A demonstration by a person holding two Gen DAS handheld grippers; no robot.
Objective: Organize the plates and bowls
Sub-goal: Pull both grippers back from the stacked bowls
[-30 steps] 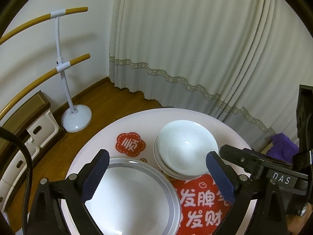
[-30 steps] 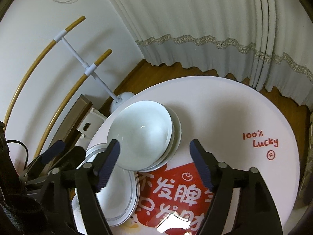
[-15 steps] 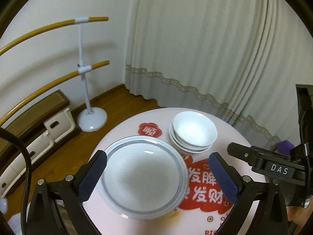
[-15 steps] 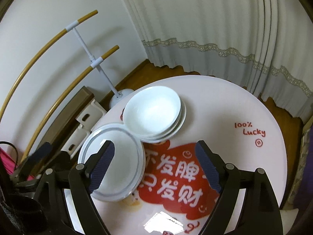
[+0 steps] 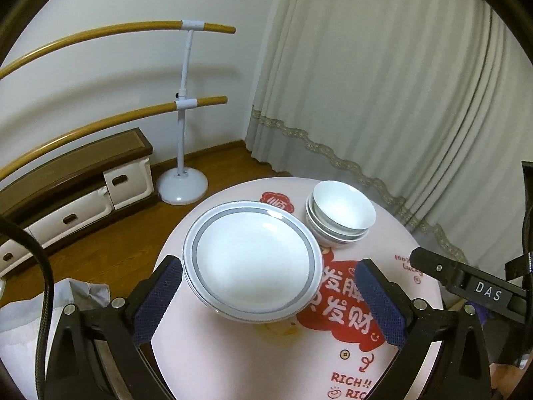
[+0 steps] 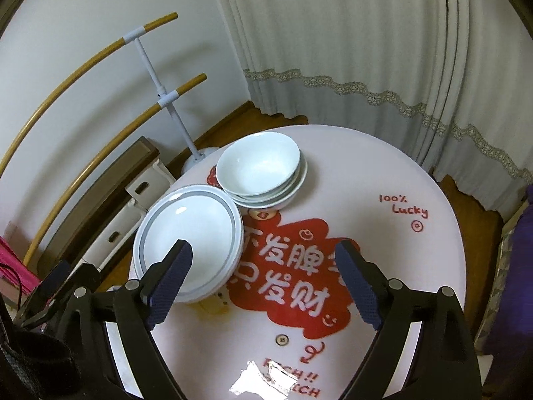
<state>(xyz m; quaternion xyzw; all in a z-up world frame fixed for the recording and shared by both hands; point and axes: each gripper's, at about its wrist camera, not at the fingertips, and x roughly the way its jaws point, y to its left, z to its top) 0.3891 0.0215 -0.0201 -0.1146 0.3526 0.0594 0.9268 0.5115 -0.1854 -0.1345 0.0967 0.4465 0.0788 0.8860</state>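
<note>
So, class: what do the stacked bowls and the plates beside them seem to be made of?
Bowls: probably glazed white ceramic, judging by the smooth, glossy surface. Plates: likely the same, white glaze with a grey ring near the rim and a bright highlight. Melamine cannot be ruled out.

Your left gripper [image 5: 266, 303] wearing black angular arms, navy textured pads [image 5: 158, 303], silver screws, a black cable looping beside it, your right gripper [image 6: 263, 281] showing matching jaws
</note>
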